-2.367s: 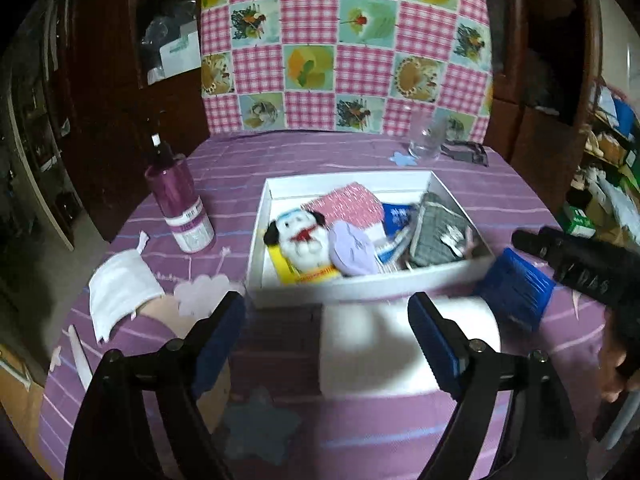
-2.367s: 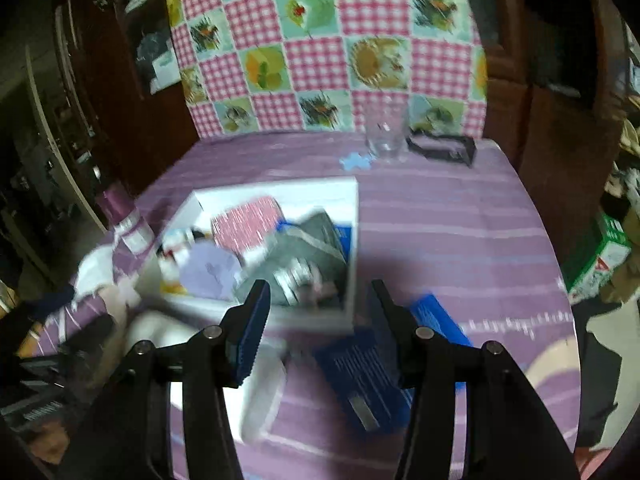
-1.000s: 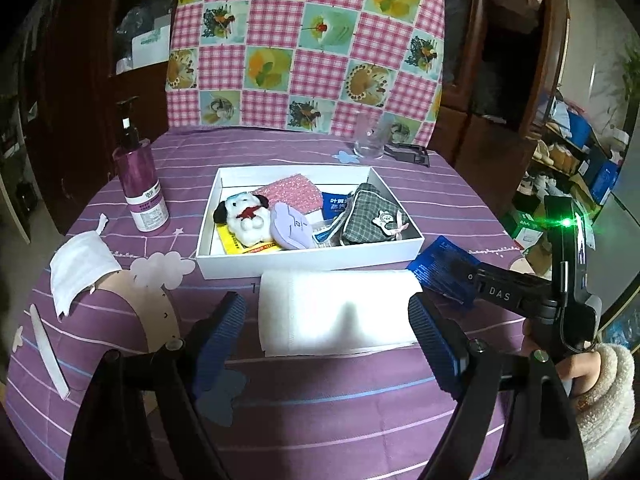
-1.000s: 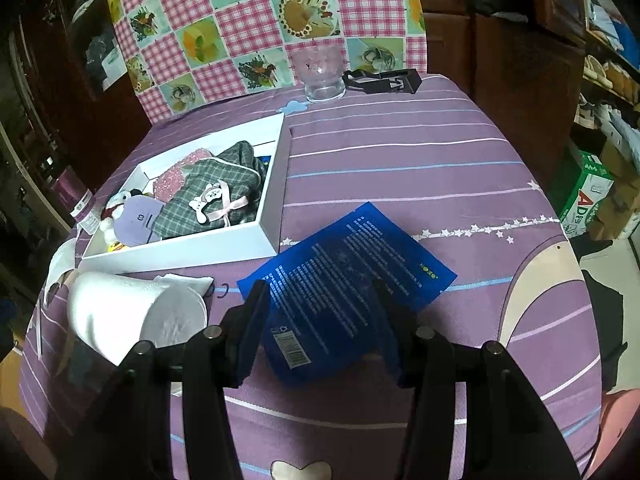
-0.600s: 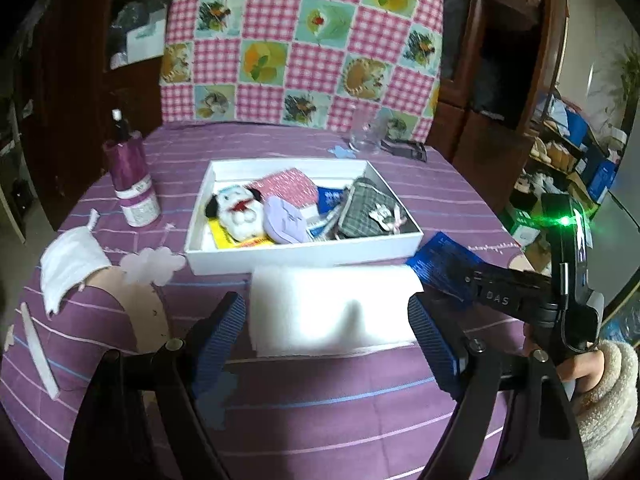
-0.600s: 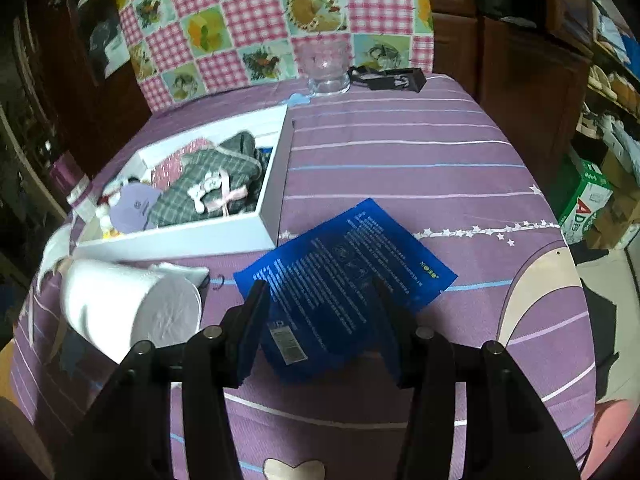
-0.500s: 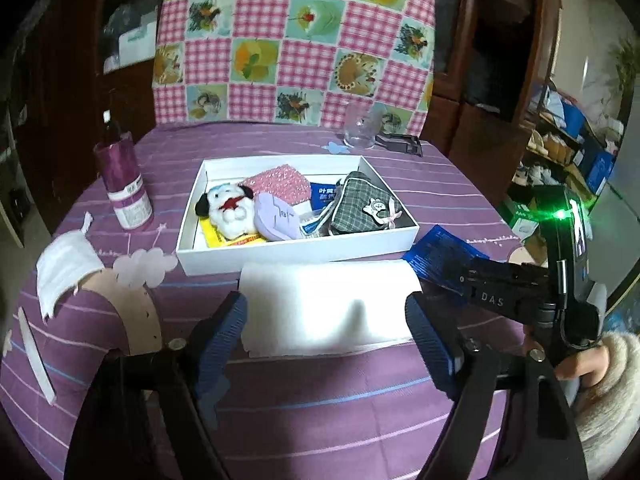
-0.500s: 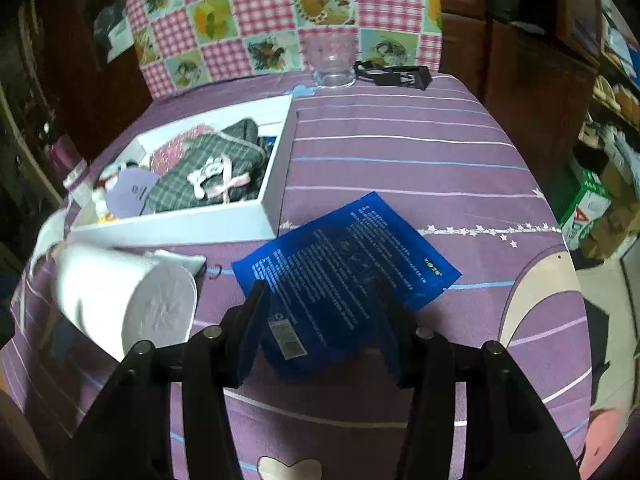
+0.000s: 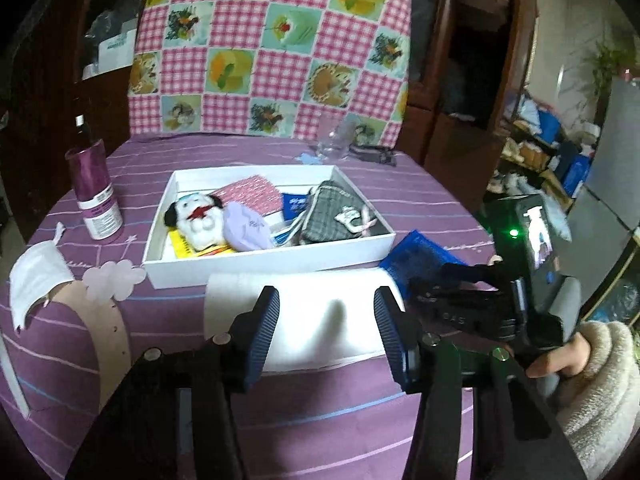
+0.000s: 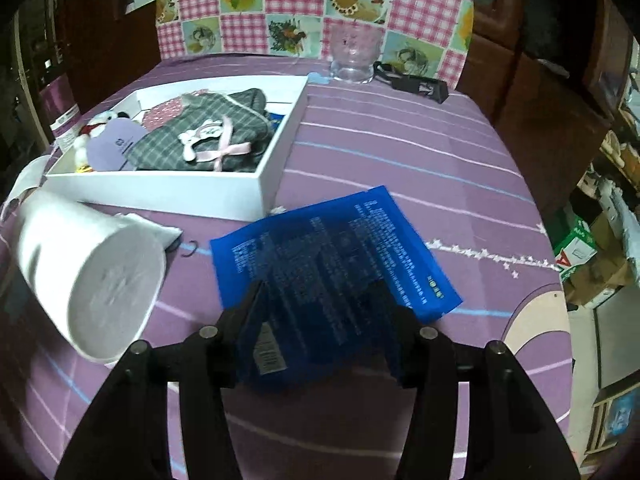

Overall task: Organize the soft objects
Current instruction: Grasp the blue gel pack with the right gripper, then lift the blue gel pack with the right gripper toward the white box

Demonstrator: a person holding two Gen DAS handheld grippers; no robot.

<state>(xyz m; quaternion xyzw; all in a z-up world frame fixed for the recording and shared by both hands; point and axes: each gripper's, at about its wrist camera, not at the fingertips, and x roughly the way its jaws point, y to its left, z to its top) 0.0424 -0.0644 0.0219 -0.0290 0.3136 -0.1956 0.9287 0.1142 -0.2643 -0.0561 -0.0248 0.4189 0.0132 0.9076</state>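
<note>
A white paper roll (image 9: 316, 312) lies on its side in front of a white box (image 9: 276, 260); it also shows in the right wrist view (image 10: 88, 264). The box (image 10: 160, 188) holds a plush dog (image 9: 198, 220), a lilac pouch (image 9: 244, 228), a pink pouch (image 9: 250, 196) and a grey plaid pouch (image 9: 336, 216). A blue flat packet (image 10: 332, 256) lies right of the box. My left gripper (image 9: 326, 328) is open, its fingers either side of the roll's near face. My right gripper (image 10: 320, 328) is open, its fingers astride the packet's near edge.
A purple pump bottle (image 9: 94, 192) stands left of the box. A white cloth (image 9: 34, 280) lies at the left edge. A glass (image 10: 352, 56) and a black strap (image 10: 416, 82) sit at the back. The table drops off at right, with clutter on the floor.
The left gripper has moved in toward the roll, which now looks larger between its fingers. The right gripper has moved down and forward onto the blue packet.
</note>
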